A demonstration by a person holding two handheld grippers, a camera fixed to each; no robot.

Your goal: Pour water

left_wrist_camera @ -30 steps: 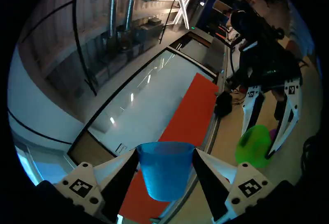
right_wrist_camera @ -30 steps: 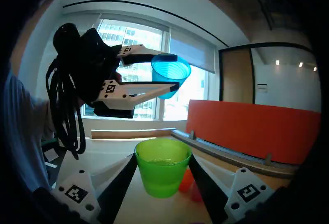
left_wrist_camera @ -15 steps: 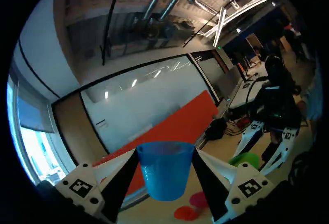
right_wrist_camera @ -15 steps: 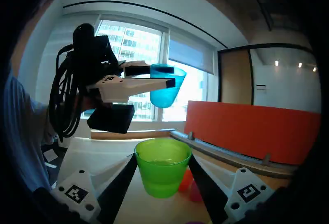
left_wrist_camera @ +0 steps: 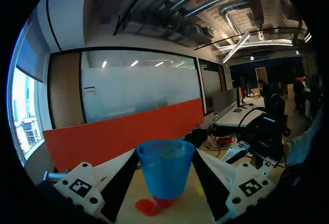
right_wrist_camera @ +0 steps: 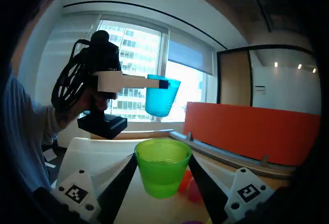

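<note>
Left gripper (left_wrist_camera: 165, 153): both fingers closed against the sides of the blue cup (left_wrist_camera: 165, 174), which is upright. Right gripper (right_wrist_camera: 162, 158): both fingers clamped on the green cup (right_wrist_camera: 163, 170), upright and possibly part-filled. The blue cup is raised above the green cup. Red discs (left_wrist_camera: 147, 206) lie on the desk (right_wrist_camera: 164, 211); an orange partition (left_wrist_camera: 123, 135) lines its far edge

Nothing legible; the notice (left_wrist_camera: 89, 90) on the glass wall (left_wrist_camera: 144, 84) is too small.
</note>
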